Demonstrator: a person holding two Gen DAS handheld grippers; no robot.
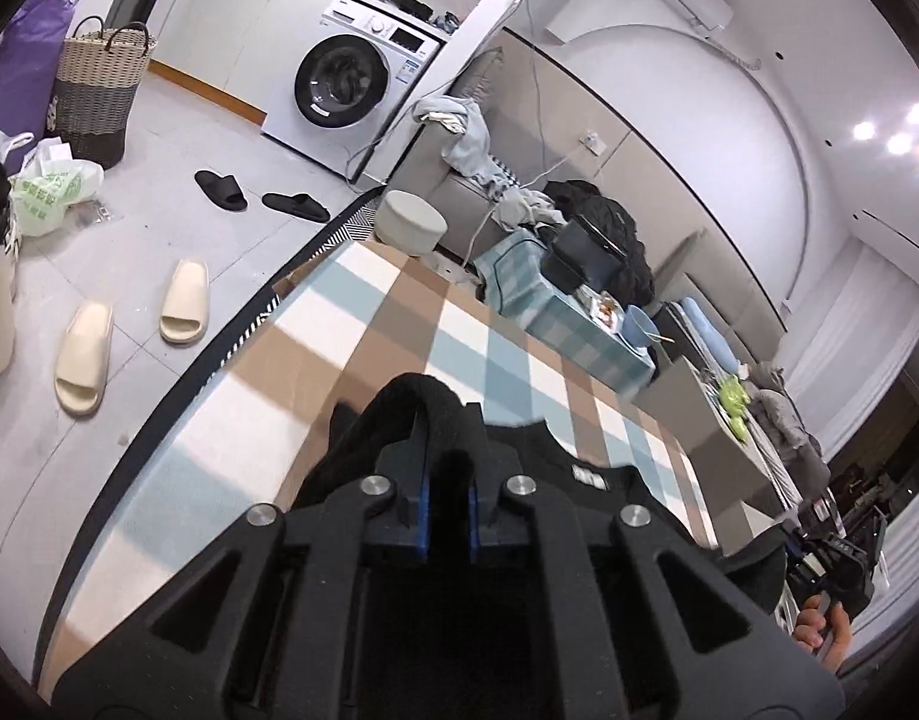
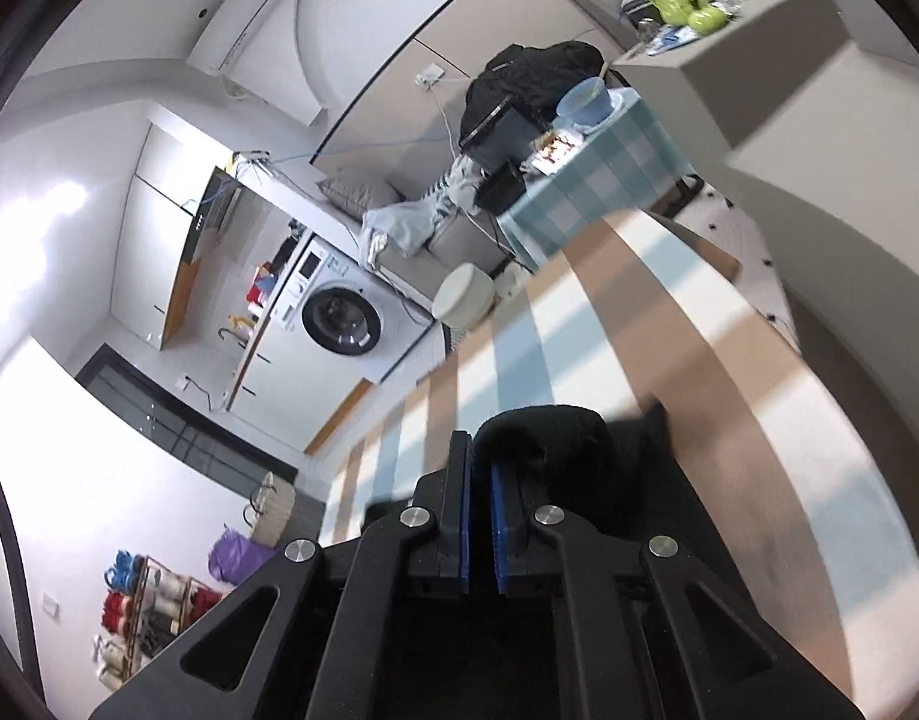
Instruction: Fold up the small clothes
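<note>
The checked tabletop (image 1: 399, 312) runs ahead of both cameras with a long bare stretch of brown, white and pale-blue squares. In the left wrist view its left edge curves down toward the tiled floor (image 1: 159, 180). At its far end stand a round cream stool (image 1: 410, 222) and a smaller table under a teal check cloth (image 1: 567, 324).

One black garment (image 1: 585, 468), soft knit with a small white label at the neck, lies on the near part of the tabletop. The left hand-held gripper (image 1: 447, 420) has its two blue-padded fingers clamped on a raised fold of it. The right hand-held gripper (image 2: 480, 450) pinches another bunched edge of the black garment (image 2: 555, 426) between its closed pads.

On the floor are two pairs of slides, one cream (image 1: 135, 336) and one black (image 1: 261, 195), and one woven basket (image 1: 99, 90). One white front-loading washing machine (image 1: 351, 84) stands against the wall.
</note>
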